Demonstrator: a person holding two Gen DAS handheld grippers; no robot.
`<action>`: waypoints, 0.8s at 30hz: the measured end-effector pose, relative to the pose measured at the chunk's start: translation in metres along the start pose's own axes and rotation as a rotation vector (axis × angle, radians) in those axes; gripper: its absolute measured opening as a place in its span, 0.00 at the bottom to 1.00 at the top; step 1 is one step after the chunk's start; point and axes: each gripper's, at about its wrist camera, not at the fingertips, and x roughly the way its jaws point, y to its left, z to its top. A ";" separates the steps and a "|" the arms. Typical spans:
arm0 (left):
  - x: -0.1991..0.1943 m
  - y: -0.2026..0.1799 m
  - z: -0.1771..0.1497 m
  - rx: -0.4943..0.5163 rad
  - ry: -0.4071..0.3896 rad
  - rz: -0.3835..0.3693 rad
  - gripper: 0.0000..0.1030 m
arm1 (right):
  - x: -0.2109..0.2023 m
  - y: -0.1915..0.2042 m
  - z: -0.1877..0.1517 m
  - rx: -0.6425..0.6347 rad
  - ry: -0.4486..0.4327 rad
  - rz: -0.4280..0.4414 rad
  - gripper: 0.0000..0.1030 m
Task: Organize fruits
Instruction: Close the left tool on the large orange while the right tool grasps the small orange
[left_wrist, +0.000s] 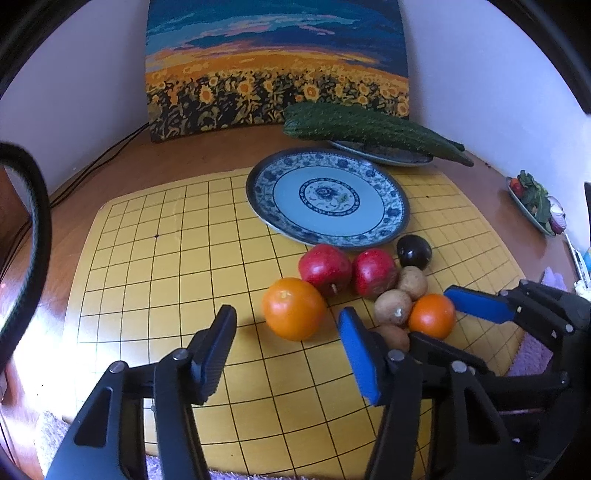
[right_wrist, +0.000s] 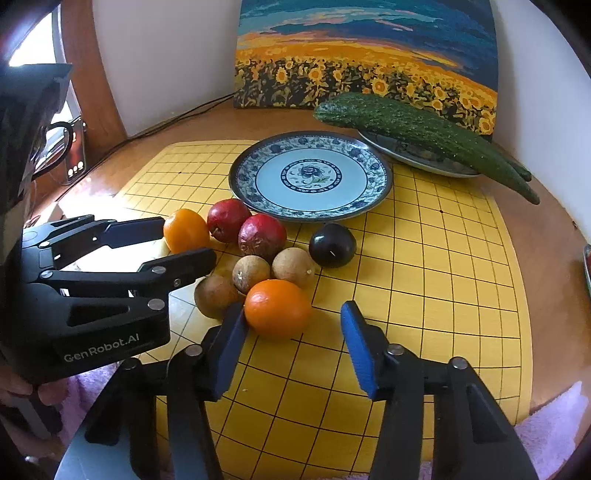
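Fruit is clustered on a yellow grid board (left_wrist: 166, 258) in front of a blue-and-white plate (left_wrist: 373, 229) that holds nothing. The cluster has two oranges, two red apples (left_wrist: 325, 267), a dark plum (left_wrist: 413, 252) and three brown round fruits (left_wrist: 393, 307). My left gripper (left_wrist: 288, 312) is open around the left orange (left_wrist: 293, 308), with a gap showing on each side. My right gripper (right_wrist: 293, 308) is open around the nearer orange (right_wrist: 277, 308); its left finger (right_wrist: 232, 339) is against the fruit and the right one stands clear.
Long green cucumbers (left_wrist: 373, 129) lie on a second plate behind the empty one. A sunflower painting (left_wrist: 277, 74) leans on the back wall. A small dish of greens (left_wrist: 535, 203) sits at the right table edge. Cables (left_wrist: 96, 162) run along the back left.
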 end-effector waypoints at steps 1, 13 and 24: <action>0.000 0.000 0.000 0.002 -0.001 -0.005 0.53 | 0.000 0.000 0.000 0.000 -0.002 0.004 0.46; -0.010 -0.001 -0.004 0.008 -0.008 -0.061 0.33 | -0.004 0.001 -0.004 0.016 -0.011 0.041 0.34; -0.027 -0.005 -0.006 0.003 -0.005 -0.065 0.33 | -0.017 -0.005 -0.014 0.056 -0.028 0.032 0.34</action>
